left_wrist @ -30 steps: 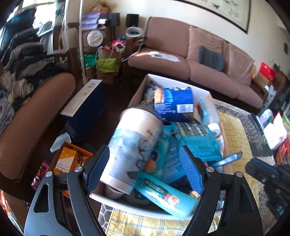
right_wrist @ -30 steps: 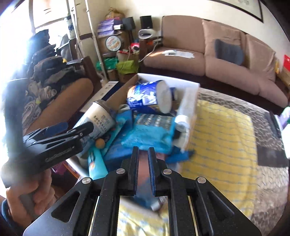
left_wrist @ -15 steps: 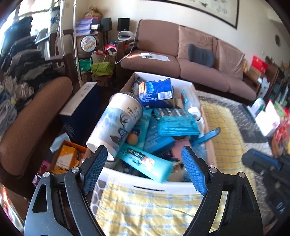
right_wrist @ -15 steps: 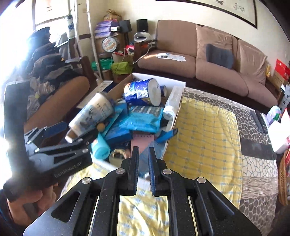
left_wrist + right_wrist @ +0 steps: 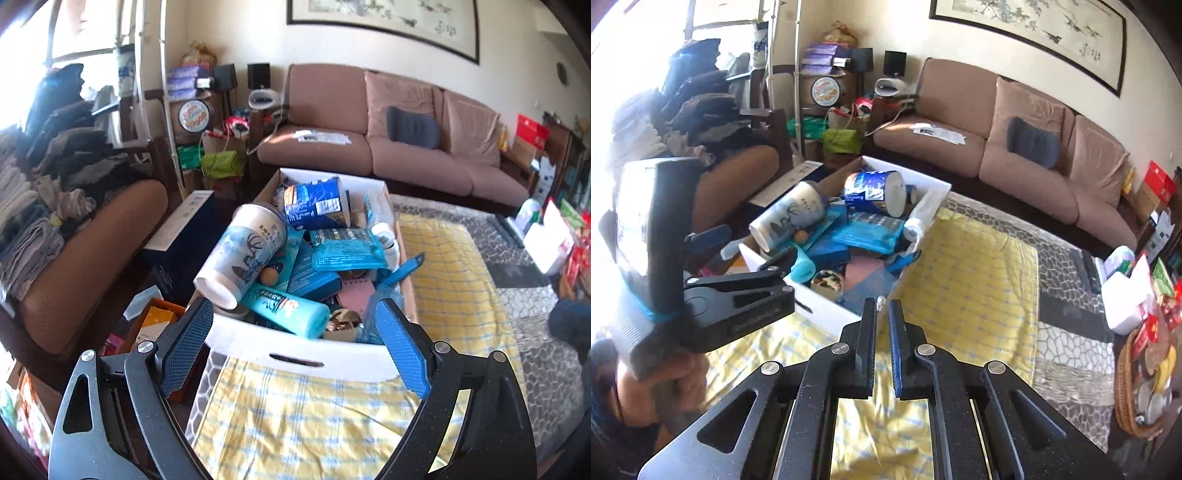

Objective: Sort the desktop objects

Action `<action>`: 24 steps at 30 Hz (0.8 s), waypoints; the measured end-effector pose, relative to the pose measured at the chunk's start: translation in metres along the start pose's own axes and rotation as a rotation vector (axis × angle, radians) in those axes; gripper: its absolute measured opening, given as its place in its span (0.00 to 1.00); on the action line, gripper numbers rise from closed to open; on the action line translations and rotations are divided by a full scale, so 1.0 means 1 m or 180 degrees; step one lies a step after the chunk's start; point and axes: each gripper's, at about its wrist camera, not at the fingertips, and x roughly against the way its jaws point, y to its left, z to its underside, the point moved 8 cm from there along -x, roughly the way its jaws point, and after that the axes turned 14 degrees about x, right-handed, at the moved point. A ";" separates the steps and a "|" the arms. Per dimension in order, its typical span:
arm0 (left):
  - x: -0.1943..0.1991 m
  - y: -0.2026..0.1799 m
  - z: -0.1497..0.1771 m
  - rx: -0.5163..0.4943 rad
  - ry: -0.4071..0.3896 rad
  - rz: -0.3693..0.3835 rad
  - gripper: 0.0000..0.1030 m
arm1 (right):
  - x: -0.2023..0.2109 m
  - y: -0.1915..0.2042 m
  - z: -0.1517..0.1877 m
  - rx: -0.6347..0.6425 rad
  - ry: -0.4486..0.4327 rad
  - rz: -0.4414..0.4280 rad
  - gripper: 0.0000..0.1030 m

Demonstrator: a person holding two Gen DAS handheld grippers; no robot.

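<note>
A white box (image 5: 295, 356) full of items stands at the far left end of the yellow checked cloth (image 5: 303, 417). A tall printed cup (image 5: 243, 254) lies tilted in it beside a blue can (image 5: 317, 203), a teal tube (image 5: 288, 306), a blue wipes pack (image 5: 347, 254) and a pink notepad (image 5: 356, 291). My left gripper (image 5: 291, 310) hangs in front of the box, jaws opening, with nothing between them. My right gripper (image 5: 882, 308) is shut and empty, short of the box's (image 5: 827, 310) near corner. The left gripper (image 5: 748, 245) shows in the right wrist view, held by a hand (image 5: 665, 376).
A brown sofa (image 5: 406, 162) runs along the back wall. A brown armchair (image 5: 85, 258) piled with clothes and a dark blue carton (image 5: 184, 240) stand left of the box. A white container (image 5: 1126, 295) and a wicker basket (image 5: 1137, 387) sit at the right.
Both grippers have drawn back from the box and risen. The cup that stood between the left jaws now lies in the box, and those jaws have widened. The right stays shut.
</note>
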 end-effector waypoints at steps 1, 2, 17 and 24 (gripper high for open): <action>0.009 -0.003 0.000 -0.0013 -0.0026 0.0034 0.86 | 0.005 0.003 0.003 -0.0087 -0.0038 -0.0172 0.05; 0.016 -0.006 -0.002 -0.0058 -0.0036 0.0008 0.86 | 0.010 0.005 0.004 -0.0098 -0.0055 -0.0200 0.05; 0.159 0.004 0.021 -0.0217 -0.0047 -0.0229 0.87 | 0.107 0.037 0.033 -0.0094 -0.0282 -0.0147 0.08; 0.190 0.004 0.048 -0.0280 0.0192 -0.0296 0.93 | 0.139 0.032 0.054 -0.0305 -0.0395 0.0076 0.75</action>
